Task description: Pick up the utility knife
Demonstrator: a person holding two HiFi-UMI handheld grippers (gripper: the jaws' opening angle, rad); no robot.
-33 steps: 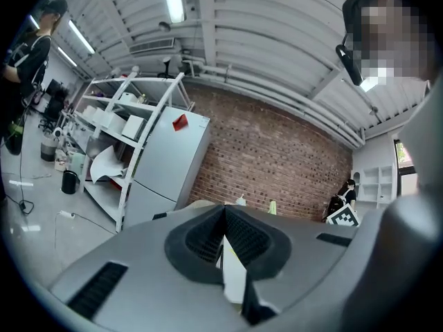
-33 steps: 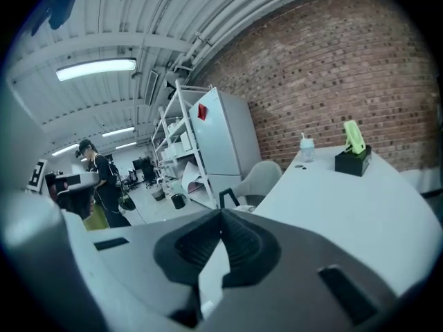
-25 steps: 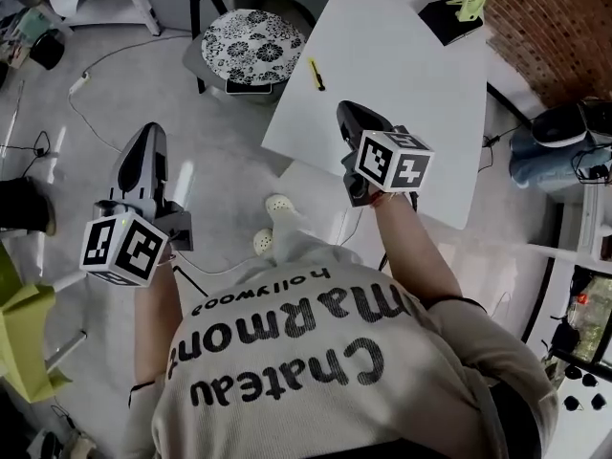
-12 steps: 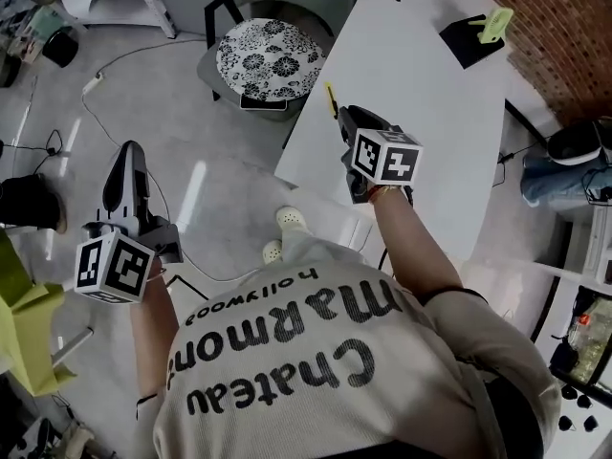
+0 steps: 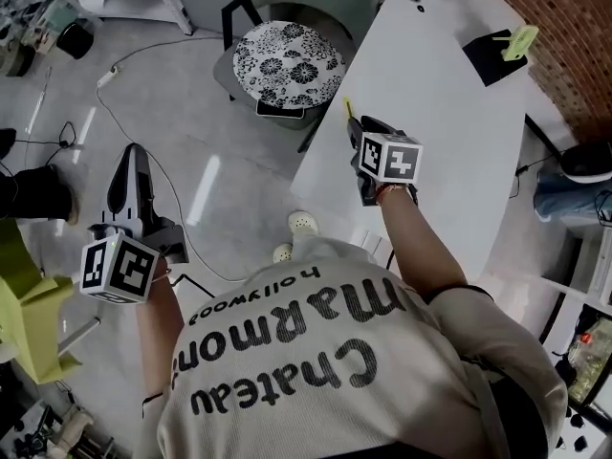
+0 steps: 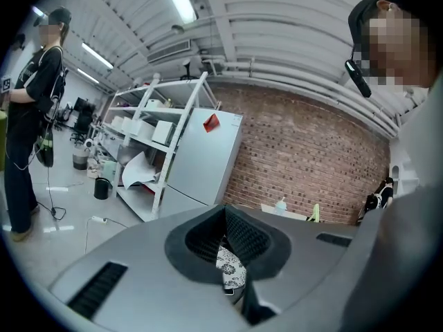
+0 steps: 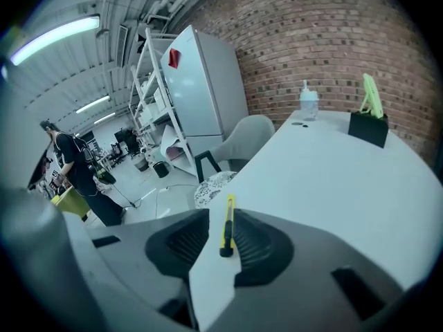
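Observation:
The utility knife (image 7: pixel 226 225), yellow with a black end, lies near the left edge of the white table (image 7: pixel 325 178). In the head view only its yellow tip (image 5: pixel 347 109) shows past my right gripper (image 5: pixel 368 128). In the right gripper view the right gripper (image 7: pixel 220 232) points down at the table. Its jaws are opening, and the knife lies on the table between the pads without being pressed. My left gripper (image 5: pixel 131 161) hangs over the floor to the left, far from the table. In the left gripper view, the left gripper (image 6: pixel 225 216) has its tips together and holds nothing.
A stool with a flowered cushion (image 5: pixel 289 57) and a grey chair (image 7: pixel 249 135) stand by the table's left edge. A black holder with a green piece (image 5: pixel 499 50) and a bottle (image 7: pixel 309 104) sit at the far end. Cables (image 5: pixel 143 132) cross the floor. A person (image 6: pixel 31 116) stands by the shelves.
My right gripper has moved forward and down along the table edge until its tips cover most of the knife. The left gripper has drifted left over the floor.

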